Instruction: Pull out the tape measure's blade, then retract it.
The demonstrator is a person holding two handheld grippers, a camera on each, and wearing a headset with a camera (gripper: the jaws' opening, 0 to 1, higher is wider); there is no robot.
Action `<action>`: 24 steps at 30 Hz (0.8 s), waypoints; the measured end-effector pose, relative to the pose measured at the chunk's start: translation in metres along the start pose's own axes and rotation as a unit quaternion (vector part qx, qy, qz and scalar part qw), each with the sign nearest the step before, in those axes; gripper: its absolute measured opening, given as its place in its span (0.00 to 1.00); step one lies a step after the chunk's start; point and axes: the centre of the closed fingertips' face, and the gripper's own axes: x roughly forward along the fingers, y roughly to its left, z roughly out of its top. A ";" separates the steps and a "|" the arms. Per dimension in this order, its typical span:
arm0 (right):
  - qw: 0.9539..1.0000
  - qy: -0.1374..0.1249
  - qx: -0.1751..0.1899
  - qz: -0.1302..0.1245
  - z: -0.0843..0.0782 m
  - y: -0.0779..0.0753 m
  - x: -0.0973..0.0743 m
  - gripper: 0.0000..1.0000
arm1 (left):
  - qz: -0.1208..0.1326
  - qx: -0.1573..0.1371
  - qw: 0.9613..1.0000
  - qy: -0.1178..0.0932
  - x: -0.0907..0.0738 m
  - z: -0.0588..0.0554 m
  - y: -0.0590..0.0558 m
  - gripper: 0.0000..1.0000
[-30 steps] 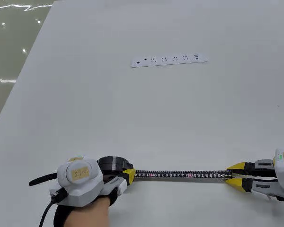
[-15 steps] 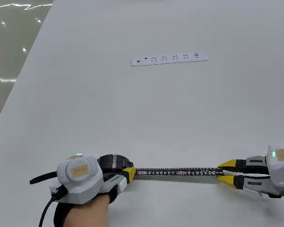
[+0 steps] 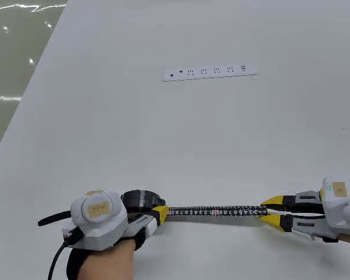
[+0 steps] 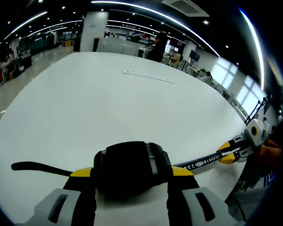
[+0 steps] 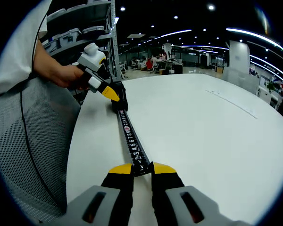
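Black tape measure (image 4: 132,167), dark blade (image 3: 216,211) with white numerals, plain white table (image 3: 163,128)

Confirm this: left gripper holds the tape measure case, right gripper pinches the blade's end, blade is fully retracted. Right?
Wrong on the blade: it is pulled out, spanning from the tape measure case in the left gripper to the right gripper, as the head view shows. The rest holds.

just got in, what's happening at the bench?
A person is working a tape measure with two handheld grippers on a white table. The left gripper is clamped on its case, and the right gripper pinches the end of the blade, which lies stretched out between them. A power strip lies farther back.
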 end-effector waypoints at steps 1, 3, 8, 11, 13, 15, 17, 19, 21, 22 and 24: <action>1.000 0.000 0.000 0.001 0.001 0.000 0.001 0.12 | 0.000 0.000 1.000 0.000 0.000 0.000 0.000 0.57; 1.000 -0.003 0.001 0.002 0.003 0.001 0.003 0.12 | 0.000 0.000 1.000 -0.001 0.000 0.000 0.000 0.57; 1.000 -0.005 -0.002 0.008 0.007 0.004 0.009 0.12 | -0.001 -0.001 1.000 -0.001 0.000 0.000 0.000 0.58; 1.000 -0.008 0.001 0.012 0.010 0.005 0.014 0.12 | -0.001 -0.002 1.000 -0.001 0.000 0.000 0.000 0.58; 1.000 -0.009 0.001 0.014 0.012 0.007 0.017 0.12 | -0.002 -0.002 1.000 0.000 0.000 0.000 0.000 0.58; 1.000 -0.012 0.001 0.015 0.014 0.007 0.018 0.12 | -0.002 -0.006 1.000 0.000 0.000 0.000 0.001 0.58; 1.000 -0.018 0.005 0.016 0.017 0.007 0.020 0.11 | -0.003 -0.006 1.000 0.000 0.000 0.000 0.001 0.58; 0.999 -0.024 0.014 0.016 0.019 0.007 0.022 0.11 | -0.003 -0.008 1.000 0.000 0.000 0.000 0.001 0.58; 0.999 -0.026 0.016 0.018 0.020 0.008 0.024 0.11 | -0.003 -0.009 1.000 -0.001 0.000 0.000 0.001 0.58; 0.999 -0.027 0.017 0.019 0.020 0.009 0.025 0.11 | -0.004 -0.010 1.000 -0.001 0.000 0.000 0.001 0.58; 0.999 -0.032 0.024 0.022 0.023 0.011 0.028 0.11 | -0.005 -0.010 1.000 -0.001 0.000 0.000 0.001 0.58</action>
